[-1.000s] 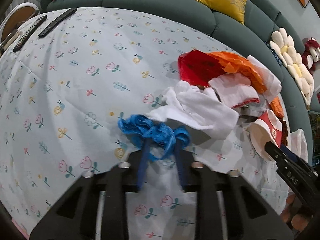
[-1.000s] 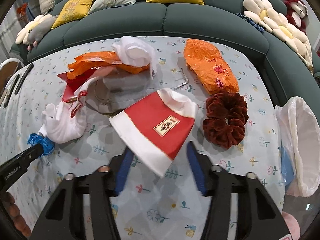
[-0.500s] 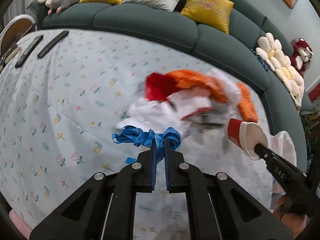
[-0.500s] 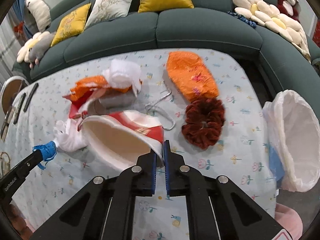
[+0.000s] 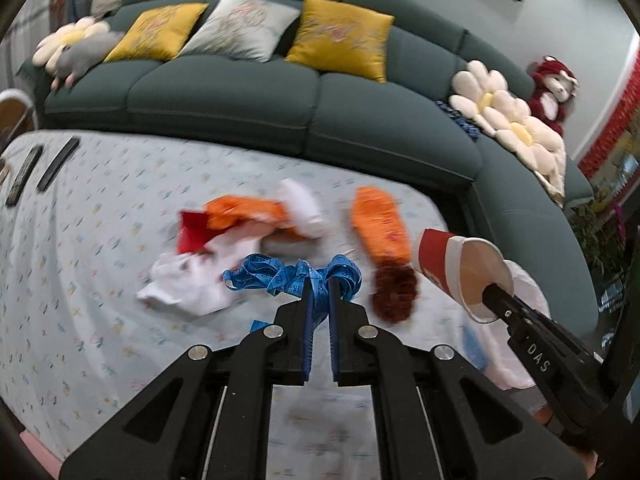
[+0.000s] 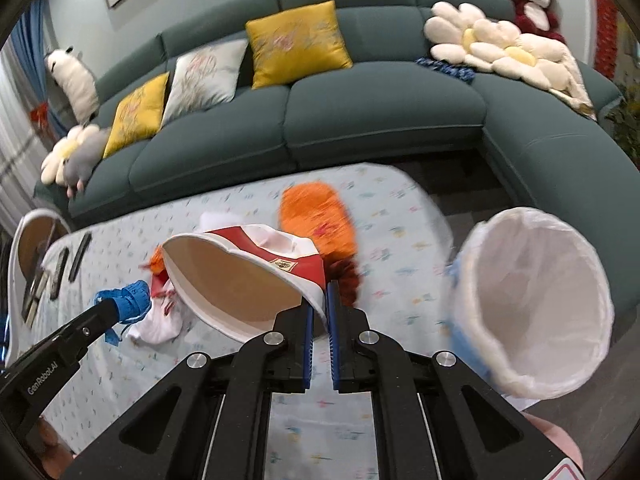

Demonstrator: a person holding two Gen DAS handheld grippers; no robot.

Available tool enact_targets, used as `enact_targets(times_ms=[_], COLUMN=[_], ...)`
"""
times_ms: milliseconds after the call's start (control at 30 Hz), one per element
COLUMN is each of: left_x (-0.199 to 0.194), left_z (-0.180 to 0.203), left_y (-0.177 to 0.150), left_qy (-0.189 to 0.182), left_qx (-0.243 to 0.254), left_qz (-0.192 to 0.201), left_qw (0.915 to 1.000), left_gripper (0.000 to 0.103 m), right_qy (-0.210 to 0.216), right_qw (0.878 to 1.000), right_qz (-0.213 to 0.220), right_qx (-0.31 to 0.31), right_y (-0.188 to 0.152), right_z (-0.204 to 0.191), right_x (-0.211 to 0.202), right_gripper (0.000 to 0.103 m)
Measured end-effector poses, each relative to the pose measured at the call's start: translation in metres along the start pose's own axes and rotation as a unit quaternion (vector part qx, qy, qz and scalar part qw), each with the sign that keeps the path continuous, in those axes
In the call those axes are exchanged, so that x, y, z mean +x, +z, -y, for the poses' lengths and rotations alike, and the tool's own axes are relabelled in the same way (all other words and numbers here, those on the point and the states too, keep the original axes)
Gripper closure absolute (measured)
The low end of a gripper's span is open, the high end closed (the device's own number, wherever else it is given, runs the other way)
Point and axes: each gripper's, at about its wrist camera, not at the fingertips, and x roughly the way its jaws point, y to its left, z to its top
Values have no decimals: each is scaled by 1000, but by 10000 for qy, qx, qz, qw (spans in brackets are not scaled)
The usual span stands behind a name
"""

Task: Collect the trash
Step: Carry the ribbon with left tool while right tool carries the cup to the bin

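Trash, item one: paper cup [image 6: 244, 276], red and white, pinched by its rim in my right gripper [image 6: 319, 312], fingers all but closed on the cup wall. It is carried on its side, mouth toward the camera, lifted clear of the table [image 6: 392, 232]. I judge the rim grip was chosen because the cup body is too wide for the jaws

Item two: blue measuring tape [image 5: 292, 276], a loose tangle clamped in my left gripper [image 5: 319, 300], fingers nearly shut with only the tape between them. Loops spill to 10 and 1 o'clock of the tips; holding the middle of the bunch keeps the loose loops from trailing

Destination: bin [image 6: 532, 308] with a white liner, mouth open, at 3 o'clock of the right gripper, just off the table's edge. Both loads look bound there, the cup being the nearer

Remaining on the table, in the left wrist view: white tissue [image 5: 188, 284], orange wrapper [image 5: 380, 224], a red, orange and white heap [image 5: 248, 220], dark red scrunchie [image 5: 394, 288]. Two remotes [image 5: 40, 170] at 10 o'clock, well apart from the heap, probably not trash
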Motion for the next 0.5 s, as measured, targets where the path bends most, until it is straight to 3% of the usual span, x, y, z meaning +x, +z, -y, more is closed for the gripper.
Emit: enact_targets(times_ms=[500], left_x=[7], left_z=[155], left_y=[-3], left_qy=[-557], left_qx=[1016], left_qz=[76], left_qw=[9932], left_gripper=[97], right_qy=[-474], right_qw=[9946], right_qz=[479], right_qx=[794], right_y=[8], right_z=[139], right_x=[-49], right_gripper=[97])
